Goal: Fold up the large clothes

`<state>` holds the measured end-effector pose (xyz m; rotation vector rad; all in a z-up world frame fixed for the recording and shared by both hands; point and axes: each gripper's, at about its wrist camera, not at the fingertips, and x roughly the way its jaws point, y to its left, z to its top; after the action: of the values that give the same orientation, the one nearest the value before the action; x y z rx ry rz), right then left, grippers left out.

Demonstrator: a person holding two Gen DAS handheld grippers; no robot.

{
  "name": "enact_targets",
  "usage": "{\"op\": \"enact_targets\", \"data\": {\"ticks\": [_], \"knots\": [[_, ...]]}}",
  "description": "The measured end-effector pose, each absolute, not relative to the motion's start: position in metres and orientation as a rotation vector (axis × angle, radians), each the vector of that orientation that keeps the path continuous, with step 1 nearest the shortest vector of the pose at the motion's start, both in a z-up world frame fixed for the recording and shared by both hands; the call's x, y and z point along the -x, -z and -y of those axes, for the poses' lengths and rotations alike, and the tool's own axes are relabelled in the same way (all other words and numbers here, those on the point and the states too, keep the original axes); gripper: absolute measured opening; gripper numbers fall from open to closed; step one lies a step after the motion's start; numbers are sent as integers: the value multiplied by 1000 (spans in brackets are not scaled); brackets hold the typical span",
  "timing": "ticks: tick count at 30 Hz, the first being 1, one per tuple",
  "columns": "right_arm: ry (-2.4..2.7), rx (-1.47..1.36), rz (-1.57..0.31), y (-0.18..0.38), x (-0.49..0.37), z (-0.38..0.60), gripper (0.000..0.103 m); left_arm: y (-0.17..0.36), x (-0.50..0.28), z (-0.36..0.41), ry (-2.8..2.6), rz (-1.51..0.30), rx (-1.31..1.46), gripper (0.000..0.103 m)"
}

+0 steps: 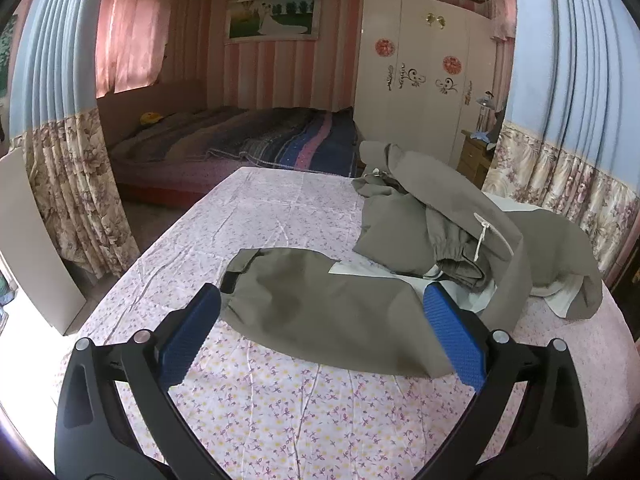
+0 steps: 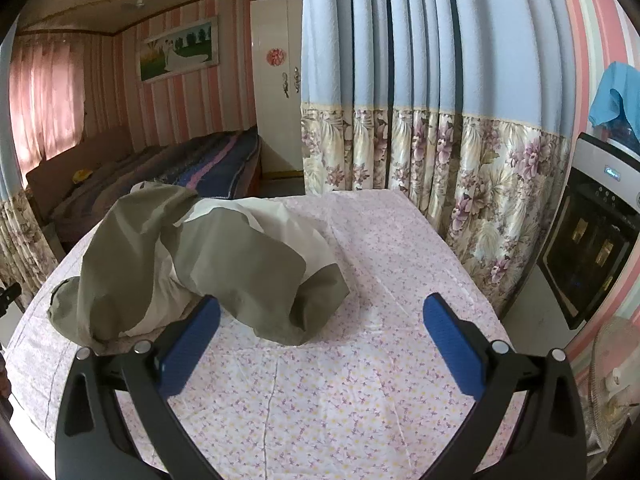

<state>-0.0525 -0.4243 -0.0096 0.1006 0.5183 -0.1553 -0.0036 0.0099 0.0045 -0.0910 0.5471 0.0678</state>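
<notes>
Behind, floral sheet (image 1: 280, 400) table, jacket (image 1: 328, 304), striped pink bedroom walls (image 1: 256, 72).

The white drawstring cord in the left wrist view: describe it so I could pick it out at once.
On the floral-sheeted table lies a crumpled olive jacket. Near its gathered elastic hem hangs the white drawstring cord, the only thin, pale string against the olive cloth.

Home bedroom, made bed (image 1: 240, 140), white wardrobe (image 1: 424, 80), floral curtains (image 2: 460, 168), wedding picture (image 1: 274, 16)
</notes>
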Motion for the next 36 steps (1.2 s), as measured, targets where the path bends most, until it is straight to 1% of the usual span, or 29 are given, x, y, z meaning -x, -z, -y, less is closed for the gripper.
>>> {"op": "enact_targets", "data": {"ticks": [36], "knots": [[180, -123, -528, 21, 58, 429, 101, -2, 8, -4, -50, -566, 83, 100]]}}
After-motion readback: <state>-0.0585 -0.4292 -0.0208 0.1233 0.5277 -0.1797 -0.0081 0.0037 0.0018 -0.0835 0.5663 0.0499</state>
